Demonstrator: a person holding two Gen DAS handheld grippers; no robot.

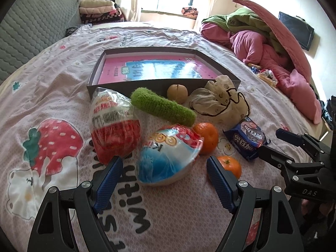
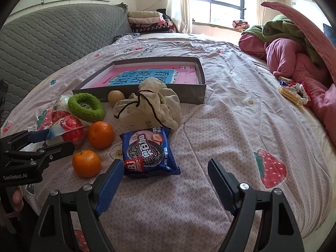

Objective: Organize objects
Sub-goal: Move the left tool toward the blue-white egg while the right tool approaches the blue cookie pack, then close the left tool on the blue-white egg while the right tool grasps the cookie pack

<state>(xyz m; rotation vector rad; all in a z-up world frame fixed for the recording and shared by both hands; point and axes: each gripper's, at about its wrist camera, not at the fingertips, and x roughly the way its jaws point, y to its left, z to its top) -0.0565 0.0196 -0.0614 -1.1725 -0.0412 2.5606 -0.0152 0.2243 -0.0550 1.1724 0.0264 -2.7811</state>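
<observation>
On bedspread [image 2: 210, 126] | crinkly cookie packet [image 2: 148, 149] | fuzzy green ring [image 2: 86, 107] | maybe-cloth pouch [image 2: 151, 105]

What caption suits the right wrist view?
Open right gripper hovers before a blue cookie packet on the pink bedspread.

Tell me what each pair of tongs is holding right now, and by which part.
Nothing is held. The left tongs stand open around the blue snack bowl, not gripping it; the right tongs are open near the cookie packet.

Bright window [image 2: 218, 2], pale curtains [image 2: 178, 6], grey quilted headboard [image 2: 52, 42], printed bedspread [image 2: 226, 109].
</observation>
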